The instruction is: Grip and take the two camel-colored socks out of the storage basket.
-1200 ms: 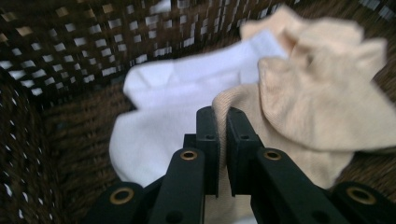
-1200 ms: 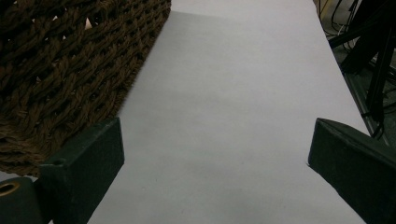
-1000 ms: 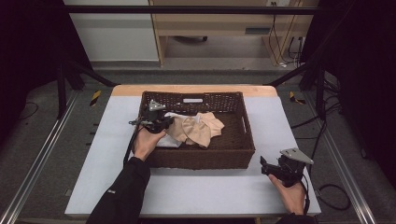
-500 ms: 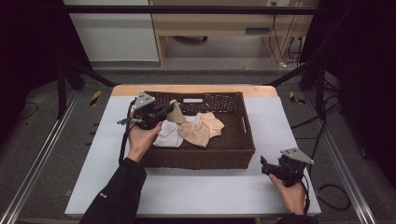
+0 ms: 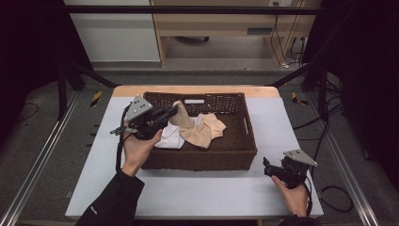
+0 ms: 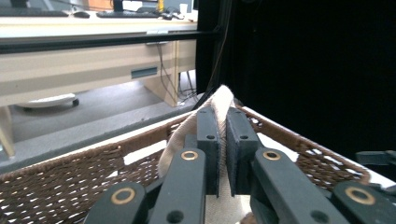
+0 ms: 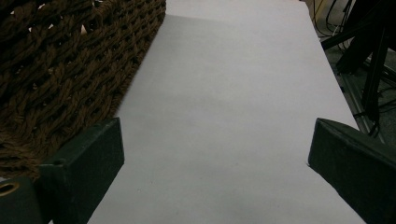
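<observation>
Beige cloth (image 5: 188, 123) in left tool (image 5: 175, 111)

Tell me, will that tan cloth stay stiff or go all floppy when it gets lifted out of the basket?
Probably floppy: the tan cloth bends into a peak where the left gripper pinches it, and the rest sags into the basket. It likely weighs little, since a small pinch holds it up. It might slip, as little cloth sits between the jaws.

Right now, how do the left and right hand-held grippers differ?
The left hand-held gripper is shut on the beige cloth; the right hand-held gripper is open and holds nothing. The left is raised over the basket; the right sits low by the table, outside the basket. Both are black.
</observation>
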Demonstrator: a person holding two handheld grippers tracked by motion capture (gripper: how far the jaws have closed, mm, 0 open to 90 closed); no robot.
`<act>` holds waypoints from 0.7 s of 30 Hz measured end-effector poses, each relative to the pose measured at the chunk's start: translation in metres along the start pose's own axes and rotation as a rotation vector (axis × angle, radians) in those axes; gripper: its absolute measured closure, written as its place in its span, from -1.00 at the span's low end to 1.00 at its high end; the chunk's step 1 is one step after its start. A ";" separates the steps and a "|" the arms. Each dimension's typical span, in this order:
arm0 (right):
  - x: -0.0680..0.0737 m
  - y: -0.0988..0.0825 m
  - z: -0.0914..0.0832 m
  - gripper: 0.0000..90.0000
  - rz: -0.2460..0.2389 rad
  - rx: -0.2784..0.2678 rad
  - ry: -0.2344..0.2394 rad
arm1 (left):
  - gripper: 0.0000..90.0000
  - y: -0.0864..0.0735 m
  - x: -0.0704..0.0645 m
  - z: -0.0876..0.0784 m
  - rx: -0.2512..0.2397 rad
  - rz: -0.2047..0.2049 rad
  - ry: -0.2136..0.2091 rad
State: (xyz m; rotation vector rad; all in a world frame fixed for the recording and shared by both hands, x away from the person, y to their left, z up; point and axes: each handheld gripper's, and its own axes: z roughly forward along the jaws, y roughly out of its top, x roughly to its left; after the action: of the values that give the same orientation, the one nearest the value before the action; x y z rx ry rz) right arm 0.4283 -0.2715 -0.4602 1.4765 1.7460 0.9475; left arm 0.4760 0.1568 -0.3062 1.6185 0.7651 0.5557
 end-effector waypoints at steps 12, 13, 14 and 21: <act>-0.002 -0.001 -0.001 -0.91 0.001 0.000 -0.006 | 0.88 0.007 -0.027 -0.050 -0.046 0.039 -0.071; -0.002 -0.001 -0.001 -0.91 0.000 0.000 -0.006 | 0.88 0.007 -0.028 -0.053 -0.046 0.040 -0.078; -0.002 -0.001 -0.002 -0.92 0.001 -0.001 -0.006 | 0.88 0.006 -0.030 -0.057 -0.050 0.042 -0.082; -0.002 -0.001 -0.002 -0.92 0.002 0.001 -0.006 | 0.88 0.000 -0.045 -0.073 -0.050 0.070 -0.111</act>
State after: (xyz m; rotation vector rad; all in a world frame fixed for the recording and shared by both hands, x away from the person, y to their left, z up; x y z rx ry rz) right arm 0.4266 -0.2737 -0.4597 1.4804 1.7411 0.9423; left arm 0.3936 0.1721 -0.2898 1.6204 0.6101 0.5256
